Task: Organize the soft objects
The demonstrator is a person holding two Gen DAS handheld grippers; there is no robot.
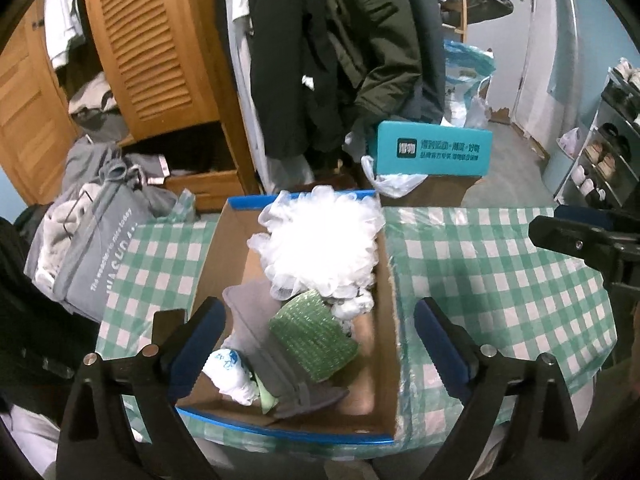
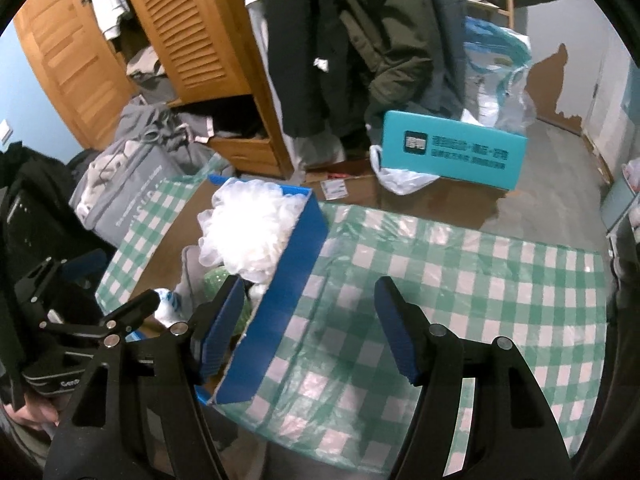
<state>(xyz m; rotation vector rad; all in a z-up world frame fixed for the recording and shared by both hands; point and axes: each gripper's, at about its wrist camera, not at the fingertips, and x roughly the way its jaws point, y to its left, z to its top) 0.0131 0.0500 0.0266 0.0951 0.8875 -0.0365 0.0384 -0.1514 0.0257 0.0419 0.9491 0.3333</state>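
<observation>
Left gripper [image 1: 320,344]: black frame, blue-padded fingers [image 1: 198,344] spread wide, holding nothing; poised above the near end of the box.

Right gripper [image 2: 310,332]: same build, fingers [image 2: 396,332] parted and empty; left finger over the box's blue side wall, right finger above bare tablecloth.

Open cardboard box with blue outer walls and blue rim [image 1: 390,280]: stands on the table, left of centre. Contents, near to far:
- white cloth bundle with blue print [image 1: 230,374], at the near left corner;
- flat grey felt-like piece [image 1: 260,344], lying along the box floor;
- green ribbed sponge-like block [image 1: 312,336], resting tilted on the grey piece;
- large white mesh bath puff [image 1: 320,240], filling the far half and rising above the rim, touching the green block.

Green-and-white checked plastic tablecloth [image 2: 460,280]: covers the table; box sits on it.

Beyond the table: teal printed carton [image 1: 432,152] on the floor; grey fabric bag with white lettering [image 1: 100,248] at left; wooden louvred wardrobe door [image 1: 152,48]; dark hanging coats [image 1: 340,40].
</observation>
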